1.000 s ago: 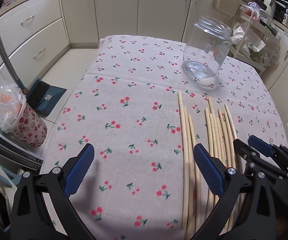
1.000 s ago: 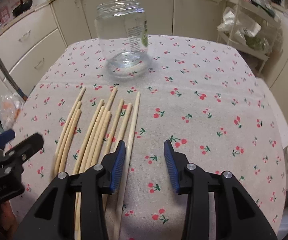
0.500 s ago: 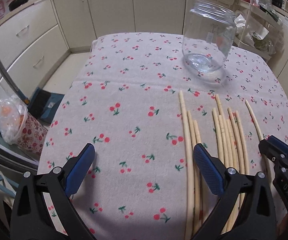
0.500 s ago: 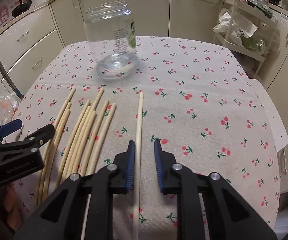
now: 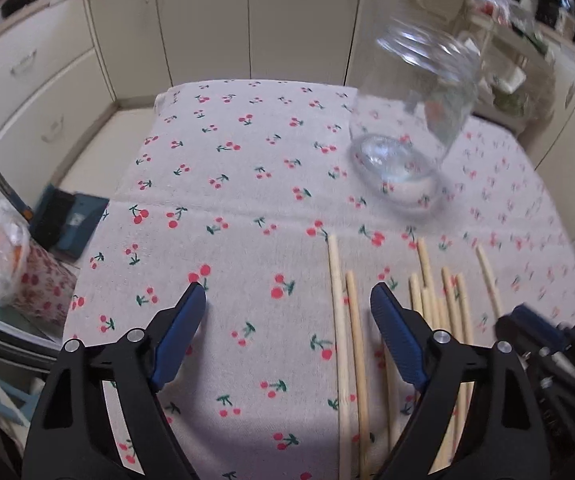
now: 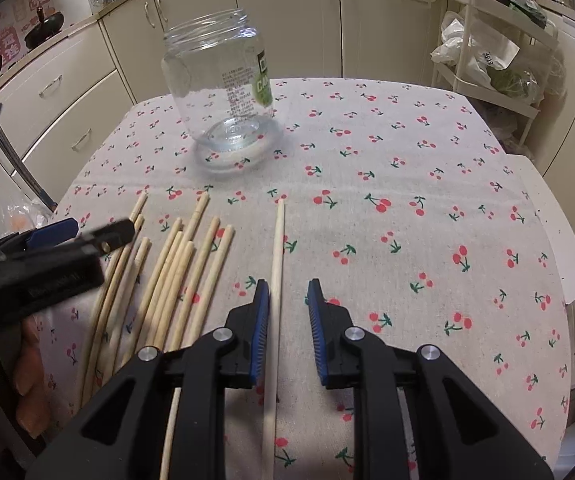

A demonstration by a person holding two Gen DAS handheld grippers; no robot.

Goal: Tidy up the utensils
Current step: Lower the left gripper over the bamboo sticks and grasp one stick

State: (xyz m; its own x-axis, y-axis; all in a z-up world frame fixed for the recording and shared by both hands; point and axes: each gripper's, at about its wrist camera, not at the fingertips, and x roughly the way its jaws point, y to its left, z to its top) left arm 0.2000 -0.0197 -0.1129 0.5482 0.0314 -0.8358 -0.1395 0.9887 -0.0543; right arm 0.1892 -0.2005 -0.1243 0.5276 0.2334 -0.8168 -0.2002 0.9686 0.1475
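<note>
Cream-coloured cabinets with metal handles line the walls. A white wire rack holding plastic bags stands at right. A pale tiled floor carries a dark dustpan.

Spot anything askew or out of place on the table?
One chopstick lies apart from the bundle of chopsticks, between the right gripper's open jaws. The jar stands upright and empty. Nothing spilled or broken.
</note>
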